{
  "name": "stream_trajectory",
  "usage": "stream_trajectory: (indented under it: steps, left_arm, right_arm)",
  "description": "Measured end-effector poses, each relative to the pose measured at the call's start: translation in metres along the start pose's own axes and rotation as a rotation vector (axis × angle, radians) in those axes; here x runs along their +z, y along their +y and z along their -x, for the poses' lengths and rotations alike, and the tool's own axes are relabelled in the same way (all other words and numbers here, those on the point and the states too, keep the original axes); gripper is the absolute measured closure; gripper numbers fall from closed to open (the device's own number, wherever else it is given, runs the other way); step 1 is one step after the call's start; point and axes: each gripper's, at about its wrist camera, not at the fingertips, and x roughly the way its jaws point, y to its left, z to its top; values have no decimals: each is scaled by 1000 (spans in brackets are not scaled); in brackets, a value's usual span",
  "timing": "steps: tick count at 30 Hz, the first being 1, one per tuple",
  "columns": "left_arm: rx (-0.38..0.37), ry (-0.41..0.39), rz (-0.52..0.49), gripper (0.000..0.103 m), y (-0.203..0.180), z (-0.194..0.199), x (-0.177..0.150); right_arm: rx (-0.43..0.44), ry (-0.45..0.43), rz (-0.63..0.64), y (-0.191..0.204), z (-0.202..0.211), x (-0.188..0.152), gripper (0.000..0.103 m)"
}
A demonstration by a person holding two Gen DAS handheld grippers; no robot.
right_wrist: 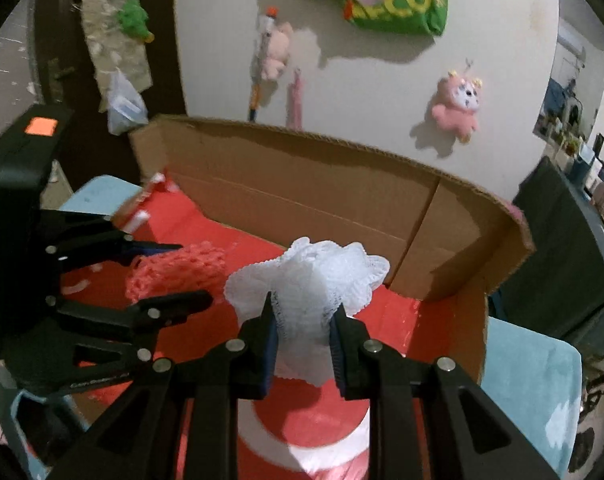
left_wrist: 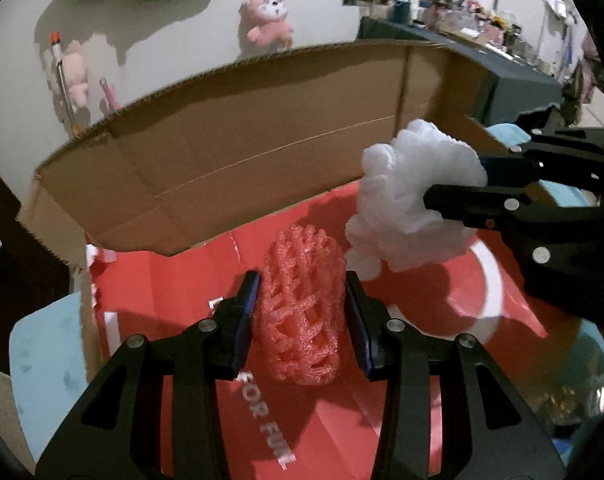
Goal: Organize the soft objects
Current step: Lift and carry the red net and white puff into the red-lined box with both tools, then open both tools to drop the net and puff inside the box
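Note:
My left gripper [left_wrist: 302,312] is shut on a red foam net sleeve [left_wrist: 302,308] and holds it above the red floor of an open cardboard box [left_wrist: 230,144]. My right gripper [right_wrist: 303,324] is shut on a white foam net sleeve [right_wrist: 309,284], also held over the box floor. In the left wrist view the right gripper [left_wrist: 441,184] comes in from the right with the white sleeve [left_wrist: 405,208]. In the right wrist view the left gripper [right_wrist: 182,272] is at the left with the red sleeve [right_wrist: 178,272].
The box [right_wrist: 341,200] has tall brown walls at the back and right, and rests on a light blue surface [right_wrist: 529,368]. A pink plush toy [left_wrist: 268,14] and other items hang on the white wall behind. A dark cluttered table [left_wrist: 513,72] stands to the right.

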Motion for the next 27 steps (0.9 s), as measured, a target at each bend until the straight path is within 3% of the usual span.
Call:
stream_trajectory:
  steps: [10,27]
  left_arm:
    - [21,77,33,64,13,-41,3]
    - [18,22,18,54,8,-35,3]
  right_arm:
    - [-41,72,-54,-18,-42,4,77]
    - [-21,95,-92,-23,-48,7,60]
